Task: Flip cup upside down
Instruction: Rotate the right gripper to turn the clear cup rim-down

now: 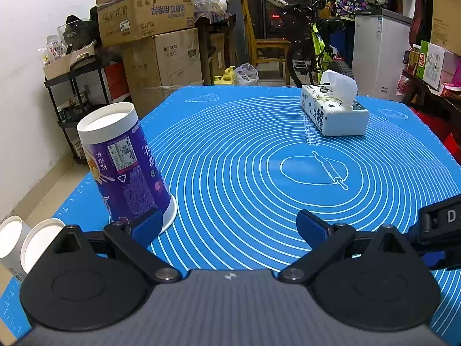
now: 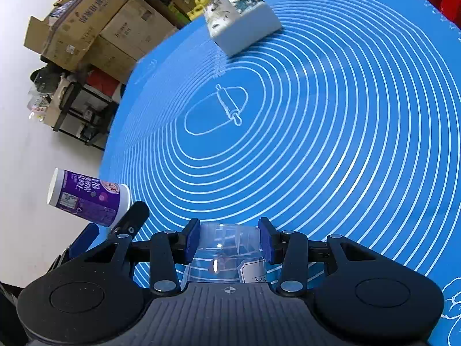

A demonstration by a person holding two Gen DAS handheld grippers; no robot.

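Observation:
A purple paper cup (image 1: 126, 170) stands upside down on the blue mat (image 1: 259, 150), rim down, white base up, just beyond my left gripper's left fingertip. My left gripper (image 1: 227, 227) is open and empty. The purple cup also shows in the right wrist view (image 2: 89, 199), beside the left gripper's finger (image 2: 132, 219). My right gripper (image 2: 229, 242) is shut on a clear plastic cup (image 2: 227, 253), held above the mat (image 2: 331, 115) with the view rolled sideways.
A white tissue box (image 1: 334, 109) lies at the far right of the mat, also in the right wrist view (image 2: 242, 26). Two white paper cups (image 1: 26, 245) stand at the mat's near left corner. Cardboard boxes (image 1: 149, 28), a shelf and a bicycle stand beyond the table.

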